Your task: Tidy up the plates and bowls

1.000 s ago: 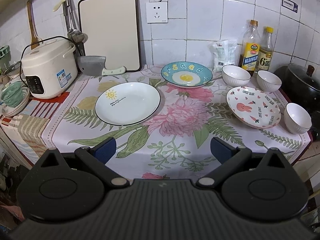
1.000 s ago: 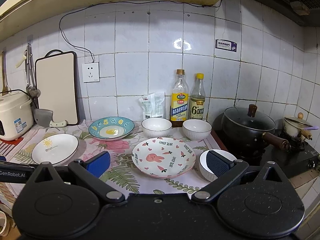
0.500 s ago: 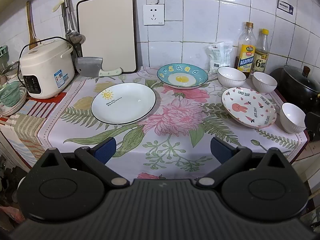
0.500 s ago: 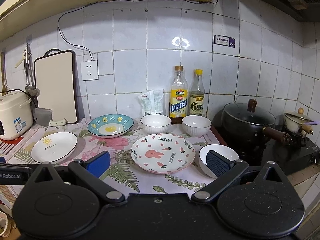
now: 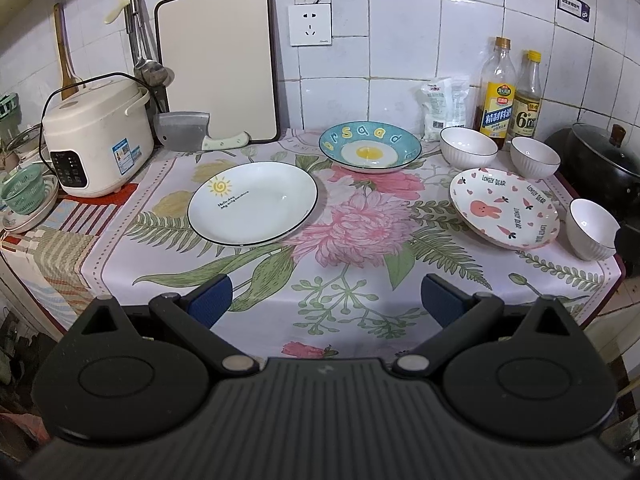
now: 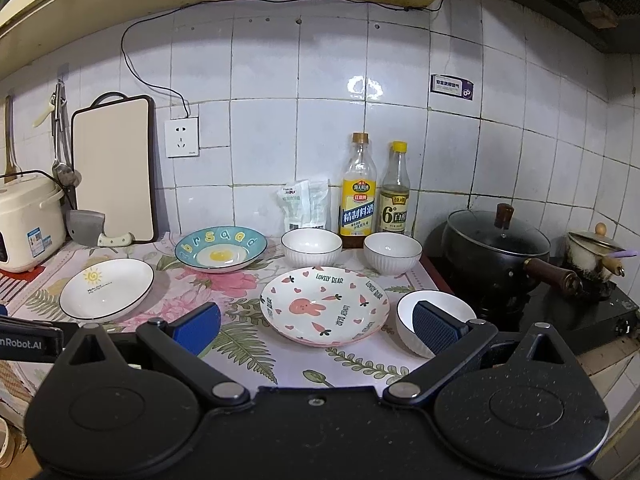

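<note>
Plates and bowls sit apart on the floral cloth (image 5: 360, 280); sun plate (image 5: 253, 203) mid-frame, bunny plate (image 6: 324, 306) centre. My left gripper (image 5: 324, 300) and right gripper (image 6: 316, 326) both gape, empty.

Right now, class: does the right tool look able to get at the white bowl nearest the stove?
Probably yes. The right tool is open and empty, and the white bowl sits just ahead of its right finger, beside the bunny plate, with nothing stacked in it.

Both units look the same: left hand-held gripper (image 5: 324, 300) and right hand-held gripper (image 6: 316, 326) are matte black plastic, blue pads (image 5: 210, 300), silver pivot screws (image 6: 229, 391), round side discs.
</note>
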### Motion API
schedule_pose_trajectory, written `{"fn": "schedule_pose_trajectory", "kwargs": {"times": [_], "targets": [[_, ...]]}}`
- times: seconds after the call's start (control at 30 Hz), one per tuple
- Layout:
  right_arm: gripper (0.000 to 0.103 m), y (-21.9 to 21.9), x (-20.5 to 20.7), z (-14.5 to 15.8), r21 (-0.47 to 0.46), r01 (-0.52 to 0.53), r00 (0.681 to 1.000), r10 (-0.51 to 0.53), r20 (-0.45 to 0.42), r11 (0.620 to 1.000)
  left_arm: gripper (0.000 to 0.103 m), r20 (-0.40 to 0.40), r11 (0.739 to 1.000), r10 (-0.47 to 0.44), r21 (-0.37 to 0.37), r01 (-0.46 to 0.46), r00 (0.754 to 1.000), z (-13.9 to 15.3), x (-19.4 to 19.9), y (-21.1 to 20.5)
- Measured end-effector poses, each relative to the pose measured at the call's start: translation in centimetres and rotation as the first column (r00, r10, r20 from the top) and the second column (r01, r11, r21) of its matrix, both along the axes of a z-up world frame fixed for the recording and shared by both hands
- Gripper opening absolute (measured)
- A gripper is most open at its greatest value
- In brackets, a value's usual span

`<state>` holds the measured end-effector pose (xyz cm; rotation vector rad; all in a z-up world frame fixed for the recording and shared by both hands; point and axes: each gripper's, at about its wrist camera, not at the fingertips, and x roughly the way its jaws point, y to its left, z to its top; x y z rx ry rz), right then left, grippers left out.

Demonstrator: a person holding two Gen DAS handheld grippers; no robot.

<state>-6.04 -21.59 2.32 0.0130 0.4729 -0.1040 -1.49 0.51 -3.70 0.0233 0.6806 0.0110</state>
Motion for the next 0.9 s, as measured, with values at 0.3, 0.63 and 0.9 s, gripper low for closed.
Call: {"fn": "schedule_pose_trajectory", "kwargs": {"times": [0.3, 0.63, 0.9], "targets": [[0.103, -0.2, 0.2, 0.3, 0.029, -0.007, 1.000, 0.007, 0.009, 1.000, 0.102, -0.019, 0.998, -0.064, -0.001, 0.064, 0.998, 0.9, 0.5, 0.8], [0.103, 1.9, 2.3, 0.7, 0.118, -0.099, 0.994, 0.092, 0.066, 0.988, 0.102, 0.021, 0.997, -0.075, -0.036, 0.075, 0.997, 4.2, 3.3, 6.2], [0.103, 7.0, 6.7, -0.2, 0.170, -0.240, 0.971, 0.238, 0.036, 0.956, 0.102, 0.034, 0.999, -0.035, -0.020, 0.035, 0.999, 3.5, 5.6, 9.6]]}}
